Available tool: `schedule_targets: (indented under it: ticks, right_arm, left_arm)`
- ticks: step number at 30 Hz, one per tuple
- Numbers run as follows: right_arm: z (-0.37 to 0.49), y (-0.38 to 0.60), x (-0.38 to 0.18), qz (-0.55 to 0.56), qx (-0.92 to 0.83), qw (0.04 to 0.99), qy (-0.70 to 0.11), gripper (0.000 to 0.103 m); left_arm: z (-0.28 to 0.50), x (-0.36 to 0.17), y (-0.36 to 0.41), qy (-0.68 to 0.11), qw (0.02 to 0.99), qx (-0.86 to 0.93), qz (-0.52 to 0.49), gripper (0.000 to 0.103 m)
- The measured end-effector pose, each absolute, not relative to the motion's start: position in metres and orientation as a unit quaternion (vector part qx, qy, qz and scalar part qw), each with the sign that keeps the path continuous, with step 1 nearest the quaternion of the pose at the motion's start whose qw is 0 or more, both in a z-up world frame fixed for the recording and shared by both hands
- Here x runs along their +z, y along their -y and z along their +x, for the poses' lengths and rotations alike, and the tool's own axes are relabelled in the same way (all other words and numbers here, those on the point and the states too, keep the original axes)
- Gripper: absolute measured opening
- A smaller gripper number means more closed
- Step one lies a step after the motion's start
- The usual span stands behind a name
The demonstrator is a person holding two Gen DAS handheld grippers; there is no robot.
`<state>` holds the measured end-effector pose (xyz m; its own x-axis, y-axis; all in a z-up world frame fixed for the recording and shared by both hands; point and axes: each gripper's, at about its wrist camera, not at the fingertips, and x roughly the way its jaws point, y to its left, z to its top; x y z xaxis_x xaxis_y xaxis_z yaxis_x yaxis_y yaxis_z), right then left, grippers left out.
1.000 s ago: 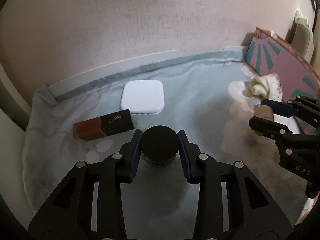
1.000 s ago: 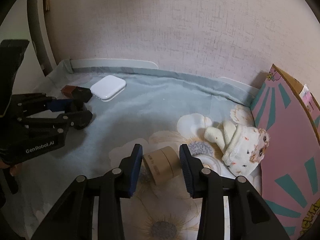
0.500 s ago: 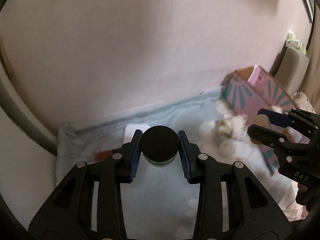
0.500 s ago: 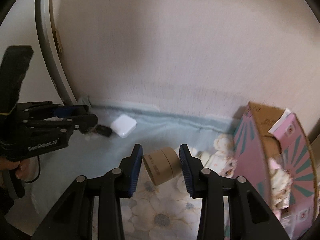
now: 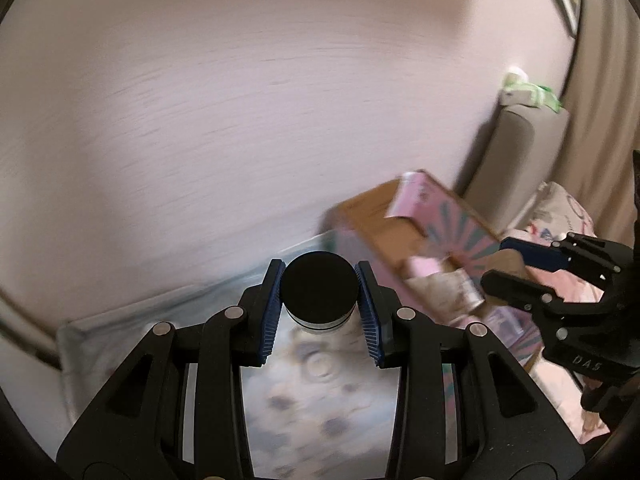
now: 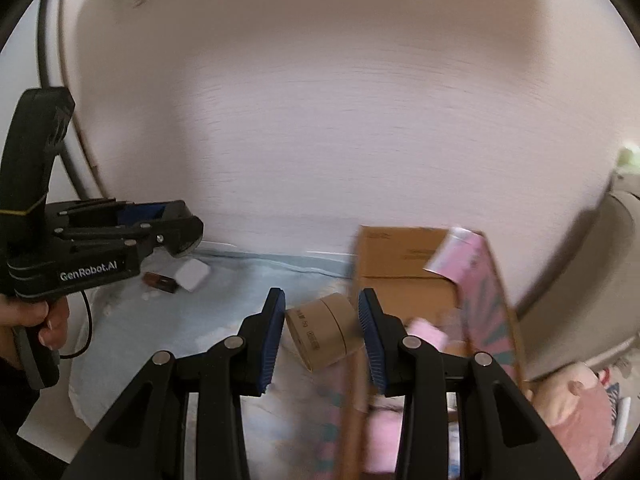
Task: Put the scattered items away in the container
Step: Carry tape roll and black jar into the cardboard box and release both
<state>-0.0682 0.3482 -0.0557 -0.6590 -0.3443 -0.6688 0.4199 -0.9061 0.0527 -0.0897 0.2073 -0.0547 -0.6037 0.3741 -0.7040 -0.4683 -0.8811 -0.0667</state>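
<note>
My left gripper (image 5: 319, 306) is shut on a round jar with a black lid (image 5: 318, 290) and holds it in the air above the flowered blue cloth (image 5: 316, 392). My right gripper (image 6: 322, 326) is shut on a tan cardboard tube (image 6: 324, 330), held at the left rim of the open pink cardboard box (image 6: 472, 296). The box also shows in the left wrist view (image 5: 416, 232), right of the jar. A white square case (image 6: 193, 275) and a dark red-and-black box (image 6: 161, 282) lie far back left on the cloth.
A pinkish wall stands close behind the cloth. A grey upholstered seat (image 5: 512, 148) with pink pillows (image 6: 580, 404) is to the right of the box. The left gripper's body (image 6: 100, 248) and the hand holding it fill the left of the right wrist view.
Both grippers have risen from the cloth with their objects and swung right toward the pink box. The right gripper's tube is now at the box's rim.
</note>
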Motion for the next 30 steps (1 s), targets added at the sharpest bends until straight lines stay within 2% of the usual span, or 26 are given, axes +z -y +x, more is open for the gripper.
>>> schedule_targets:
  ticks: [14, 25, 30]
  right_arm:
    - [-0.067, -0.443, -0.091, 0.399, -0.897, 0.186, -0.045, 0.035]
    - [-0.063, -0.443, -0.122, 0.423, -0.873, 0.241, -0.041, 0.035]
    - [-0.067, -0.445, -0.125, 0.423, -0.870, 0.249, -0.041, 0.035]
  left_arm:
    - [-0.098, -0.100, -0.356, -0.102, 0.309, 0.845, -0.424, 0.032]
    - [-0.112, -0.133, -0.391, -0.116, 0.301, 0.827, -0.461, 0.032]
    - [-0.121, -0.139, -0.389, -0.090, 0.300, 0.815, -0.488, 0.033]
